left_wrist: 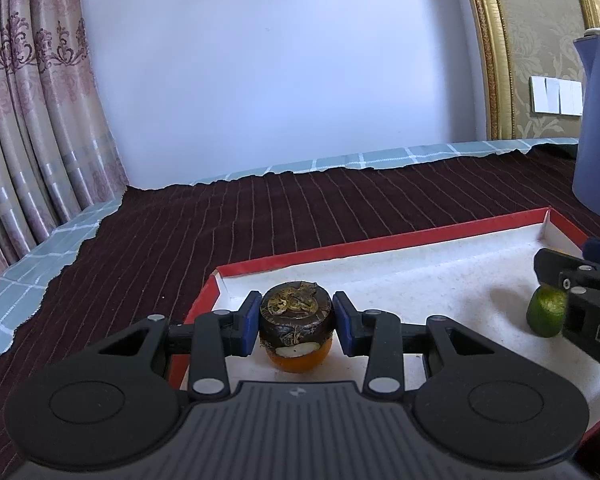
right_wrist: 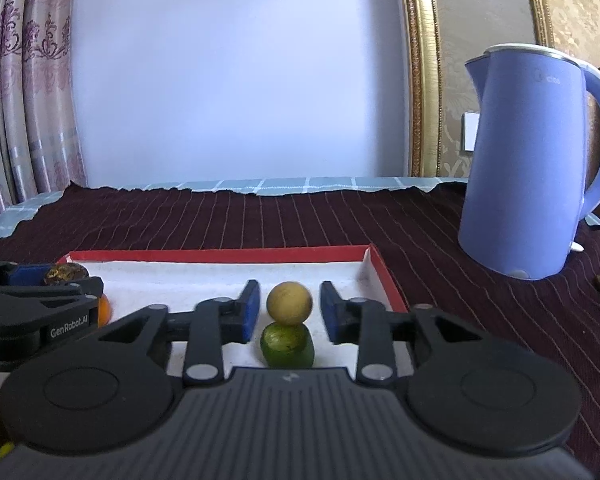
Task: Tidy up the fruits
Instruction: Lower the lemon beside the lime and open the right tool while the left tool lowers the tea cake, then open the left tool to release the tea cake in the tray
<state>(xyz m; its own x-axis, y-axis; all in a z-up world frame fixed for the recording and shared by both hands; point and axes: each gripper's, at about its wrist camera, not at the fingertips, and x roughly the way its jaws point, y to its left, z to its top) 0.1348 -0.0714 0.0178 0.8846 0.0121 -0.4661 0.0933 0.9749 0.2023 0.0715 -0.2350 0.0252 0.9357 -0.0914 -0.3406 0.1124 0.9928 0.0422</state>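
A red-rimmed tray (left_wrist: 284,258) with a white lining lies on the dark striped cloth. In the left wrist view my left gripper (left_wrist: 296,320) is shut on a dark brown round fruit (left_wrist: 296,312), which has a dried calyx on top. That fruit rests on an orange fruit (left_wrist: 298,360) in the tray's left end. In the right wrist view a yellow round fruit (right_wrist: 289,303) sits on a green lime (right_wrist: 287,346). My right gripper (right_wrist: 289,312) stands open around the yellow fruit, with a gap at each blue pad. The lime (left_wrist: 546,316) also shows beside the right gripper's fingers (left_wrist: 556,268).
A blue electric kettle (right_wrist: 528,168) stands on the cloth to the right of the tray (right_wrist: 220,256). Behind the table are a pale wall, a curtain at the left and a gold frame at the right. A checked cloth (left_wrist: 340,162) edges the table's far side.
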